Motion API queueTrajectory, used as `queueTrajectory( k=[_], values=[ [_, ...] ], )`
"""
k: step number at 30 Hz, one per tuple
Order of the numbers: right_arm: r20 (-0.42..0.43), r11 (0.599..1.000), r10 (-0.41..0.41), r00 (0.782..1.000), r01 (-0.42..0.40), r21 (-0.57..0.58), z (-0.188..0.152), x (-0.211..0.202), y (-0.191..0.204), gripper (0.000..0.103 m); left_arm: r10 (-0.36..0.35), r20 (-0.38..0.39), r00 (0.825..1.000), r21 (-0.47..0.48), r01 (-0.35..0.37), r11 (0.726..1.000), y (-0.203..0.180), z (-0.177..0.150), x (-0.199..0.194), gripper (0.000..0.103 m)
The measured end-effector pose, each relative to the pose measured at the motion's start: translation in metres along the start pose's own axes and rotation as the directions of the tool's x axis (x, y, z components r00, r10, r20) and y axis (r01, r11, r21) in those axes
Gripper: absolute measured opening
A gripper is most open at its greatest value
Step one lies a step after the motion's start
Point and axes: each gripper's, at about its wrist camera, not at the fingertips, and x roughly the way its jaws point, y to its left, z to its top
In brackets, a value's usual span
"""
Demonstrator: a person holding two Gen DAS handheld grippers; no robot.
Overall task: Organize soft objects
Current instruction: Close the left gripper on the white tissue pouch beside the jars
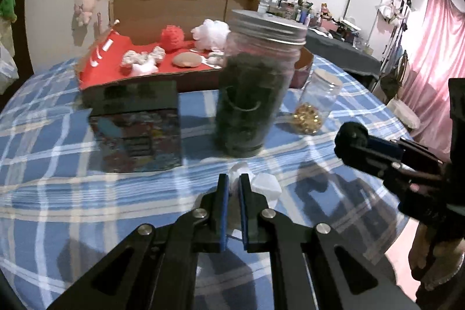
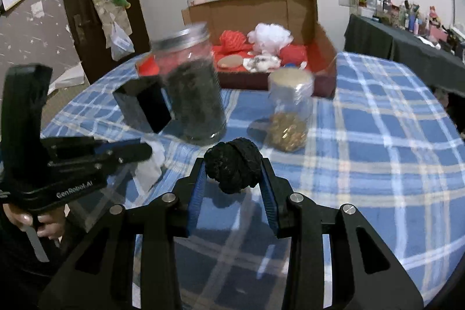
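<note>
Black yarn ball [image 2: 232, 164] clamped in my right gripper [image 2: 232, 169], jaws pressed on both its sides, held above the checkered counter [image 2: 377, 135]. My left gripper [image 1: 233, 185] has its jaws nearly together, pinching a white plastic bag [image 1: 263, 183] on the counter. Beyond stand a big lidded jar [image 1: 252, 83] and, farther off, a cardboard box [image 2: 319, 54] of soft things.
</note>
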Motion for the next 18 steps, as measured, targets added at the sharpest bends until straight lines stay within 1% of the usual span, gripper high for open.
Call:
queueTrajectory(
  k=[2, 4, 6, 8, 9, 10, 11, 12, 14, 18],
  values=[
    [-0.026, 1.0, 0.014, 1.0, -0.014, 0.019, -0.005, 0.008, 0.001, 0.035, -0.003, -0.003, 1.0, 0.011, 0.003, 1.0, 0.003, -0.002, 0.001, 0.007],
    [-0.039, 1.0, -0.022, 0.999, 0.023, 0.016, -0.009, 0.015, 0.002, 0.036, -0.006, -0.006, 1.0, 0.014, 0.006, 1.0, 0.005, -0.005, 0.003, 0.008],
    [-0.043, 0.999, -0.047, 0.998, 0.048, 0.009, -0.012, 0.018, 0.002, 0.036, -0.005, 0.002, 1.0, 0.023, 0.005, 1.0, 0.005, -0.006, 0.003, 0.014],
    [-0.045, 0.999, -0.052, 0.998, 0.052, 0.005, -0.015, 0.019, 0.001, 0.037, -0.017, 0.004, 1.0, 0.026, 0.017, 1.0, 0.004, -0.009, 0.004, 0.032],
    [-0.047, 0.998, -0.058, 0.997, 0.058, 0.001, -0.016, 0.02, 0.001, 0.04, -0.022, 0.007, 1.0, 0.022, 0.022, 1.0, 0.004, -0.008, 0.004, 0.037],
    [-0.045, 0.998, -0.062, 0.997, 0.062, -0.004, -0.017, 0.02, 0.001, 0.043, -0.026, 0.011, 1.0, 0.019, 0.026, 0.999, 0.004, -0.009, 0.004, 0.046],
    [-0.042, 0.998, -0.062, 0.997, 0.062, -0.006, -0.017, 0.019, 0.0, 0.048, -0.029, 0.016, 0.999, 0.019, 0.029, 0.999, 0.003, -0.01, 0.004, 0.05],
    [-0.036, 0.998, -0.062, 0.997, 0.061, -0.01, -0.018, 0.019, 0.001, 0.054, -0.029, 0.023, 0.999, 0.022, 0.028, 0.999, 0.003, -0.01, 0.003, 0.05],
    [-0.022, 0.998, -0.063, 0.998, 0.063, -0.018, -0.019, 0.019, 0.001, 0.06, -0.024, 0.032, 0.999, 0.028, 0.023, 0.999, 0.002, -0.011, 0.003, 0.051],
    [0.004, 0.997, -0.069, 0.998, 0.069, -0.02, -0.018, 0.018, 0.001, 0.06, -0.022, 0.022, 1.0, 0.025, 0.022, 0.999, 0.004, -0.015, 0.006, 0.054]
  ],
)
